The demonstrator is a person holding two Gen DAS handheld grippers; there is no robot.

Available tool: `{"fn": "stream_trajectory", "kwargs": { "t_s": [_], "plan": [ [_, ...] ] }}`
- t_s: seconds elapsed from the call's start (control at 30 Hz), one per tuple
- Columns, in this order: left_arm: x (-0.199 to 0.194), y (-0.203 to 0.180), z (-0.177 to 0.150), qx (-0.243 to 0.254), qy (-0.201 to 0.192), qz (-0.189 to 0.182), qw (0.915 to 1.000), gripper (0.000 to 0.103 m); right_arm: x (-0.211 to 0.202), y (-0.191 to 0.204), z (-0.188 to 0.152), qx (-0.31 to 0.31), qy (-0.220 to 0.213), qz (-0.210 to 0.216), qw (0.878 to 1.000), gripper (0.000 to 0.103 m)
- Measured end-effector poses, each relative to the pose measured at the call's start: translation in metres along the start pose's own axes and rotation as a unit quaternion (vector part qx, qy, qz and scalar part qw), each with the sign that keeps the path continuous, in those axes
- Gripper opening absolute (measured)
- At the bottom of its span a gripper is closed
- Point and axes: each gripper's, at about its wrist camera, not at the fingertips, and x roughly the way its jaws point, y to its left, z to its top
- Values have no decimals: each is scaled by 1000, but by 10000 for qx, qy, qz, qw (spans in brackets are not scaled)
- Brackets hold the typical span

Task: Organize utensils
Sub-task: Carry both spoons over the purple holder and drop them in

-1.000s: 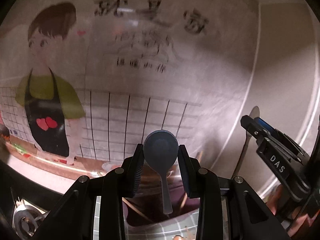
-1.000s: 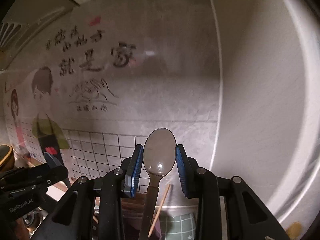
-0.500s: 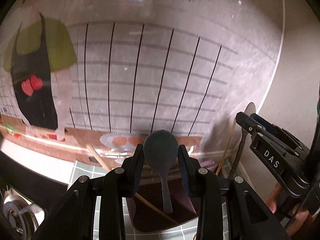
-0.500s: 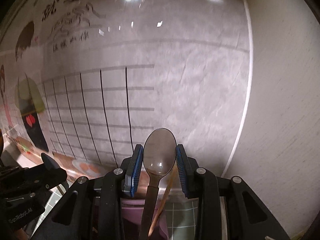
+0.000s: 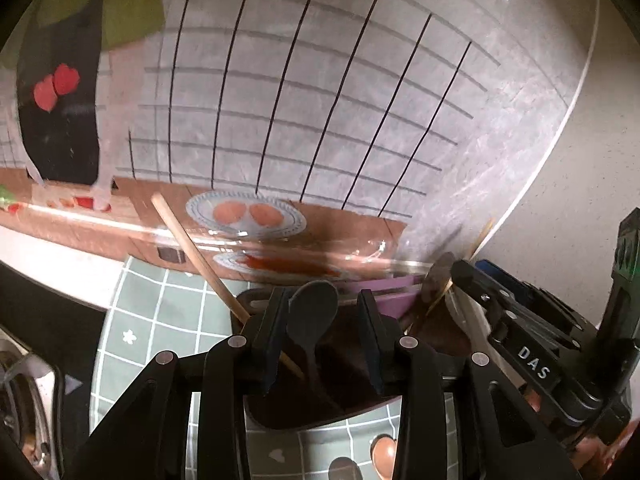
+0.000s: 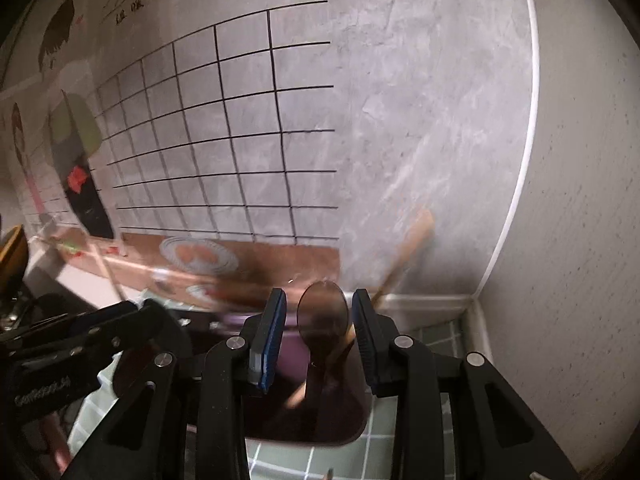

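Holder (image 5: 340, 408): dark container on the tiled mat, below both grippers.
Left gripper (image 5: 324, 336): jaws opening, grey spoon (image 5: 312, 316) loose between them, handle in holder.
Right gripper (image 6: 316, 332): jaws opening, metal spoon (image 6: 322, 312) between them, over holder.

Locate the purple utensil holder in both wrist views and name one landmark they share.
Left wrist: purple utensil holder low centre, behind the left gripper's fingers.
Right wrist: purple utensil holder low centre, between the right gripper's fingers.
Shared landmark: the plate picture on the wall sticker.
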Motion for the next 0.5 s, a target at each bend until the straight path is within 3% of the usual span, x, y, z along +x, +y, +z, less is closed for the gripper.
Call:
{"fn": "stream_trajectory", "kwargs": {
  "t_s": [0.23, 0.5],
  "plan": [
    [-47, -11, -1, 142, -501, -19, 9986, 48, -52, -10, -1, -58, -382, -453, 9982, 40],
    [-93, -10, -53, 230, -473, 357, 9980, 51, -97, -21, -30, 149, -234, -533, 9982, 44]
  ]
}}
